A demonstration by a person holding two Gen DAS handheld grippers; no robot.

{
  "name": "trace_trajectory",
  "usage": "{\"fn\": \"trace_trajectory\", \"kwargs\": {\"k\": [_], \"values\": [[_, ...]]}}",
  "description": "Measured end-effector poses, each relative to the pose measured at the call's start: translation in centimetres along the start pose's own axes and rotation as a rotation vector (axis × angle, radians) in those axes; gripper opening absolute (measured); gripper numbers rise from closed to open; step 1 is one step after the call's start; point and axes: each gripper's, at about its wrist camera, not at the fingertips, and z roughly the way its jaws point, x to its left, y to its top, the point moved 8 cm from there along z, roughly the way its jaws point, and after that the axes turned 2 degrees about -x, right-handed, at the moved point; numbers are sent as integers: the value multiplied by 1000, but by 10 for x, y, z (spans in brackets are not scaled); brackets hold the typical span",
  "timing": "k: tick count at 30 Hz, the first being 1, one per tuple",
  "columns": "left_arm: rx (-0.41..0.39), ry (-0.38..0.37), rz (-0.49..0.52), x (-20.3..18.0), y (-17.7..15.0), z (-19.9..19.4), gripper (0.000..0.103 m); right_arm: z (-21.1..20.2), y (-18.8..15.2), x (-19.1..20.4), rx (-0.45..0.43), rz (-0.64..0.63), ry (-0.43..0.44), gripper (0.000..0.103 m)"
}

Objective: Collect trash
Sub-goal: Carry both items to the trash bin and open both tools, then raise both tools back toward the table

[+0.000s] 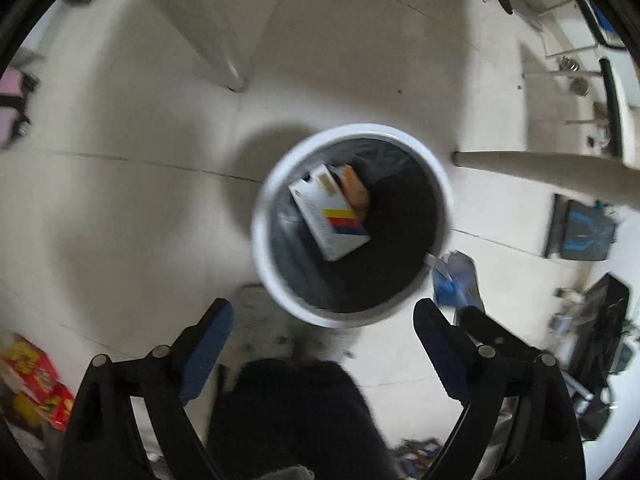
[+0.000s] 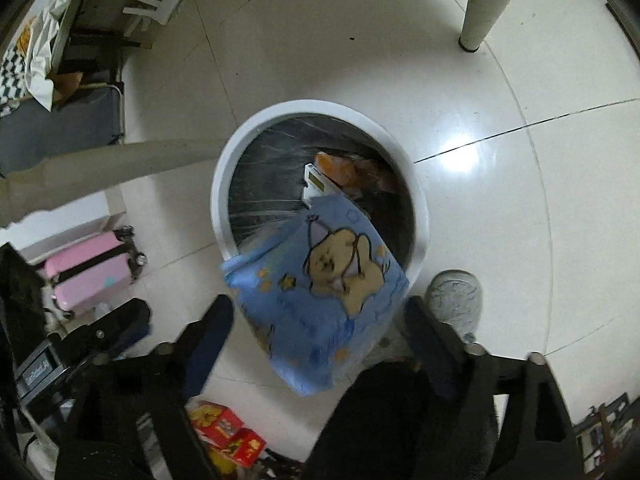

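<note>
both my left gripper (image 1: 324, 320) and right gripper (image 2: 320, 312) are released; blue bear packet (image 2: 320, 292) should clear the bin (image 2: 236, 152) rim.

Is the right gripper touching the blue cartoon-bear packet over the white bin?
Apart. In the right wrist view, the right gripper is open, with visible gaps between both pads and the blue cartoon-bear plastic packet over the white round bin.
</note>
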Motion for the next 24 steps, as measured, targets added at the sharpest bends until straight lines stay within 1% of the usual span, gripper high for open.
{"fn": "trace_trajectory", "kwargs": {"k": [2,4,6,8,14,15,19,23,24], "values": [[-38,72,38,4,-6,-11,92,-5,-2,2,-13,-32,-53,99],[-67,131,70,9,-12,-22,92,-14,-8,6,-30,-80,-122,99],[-89,175,99,8,-20,-34,92,-23,-11,9,-45,-109,-160,99],[-106,203,117,12,-23,-42,92,-35,-17,14,-60,-138,-198,99],[-139,222,142,10,-42,-80,92,-81,-31,19,-102,-174,-254,99],[-145,225,144,10,-48,-91,92,-87,-33,20,-105,-177,-259,99],[-162,221,144,1,-60,-117,92,-130,-51,35,-130,-189,-268,99],[-189,213,148,-6,-74,-159,92,-175,-69,51,-157,-203,-265,99],[-194,213,148,-8,-76,-162,92,-187,-74,55,-164,-207,-264,99]]}}
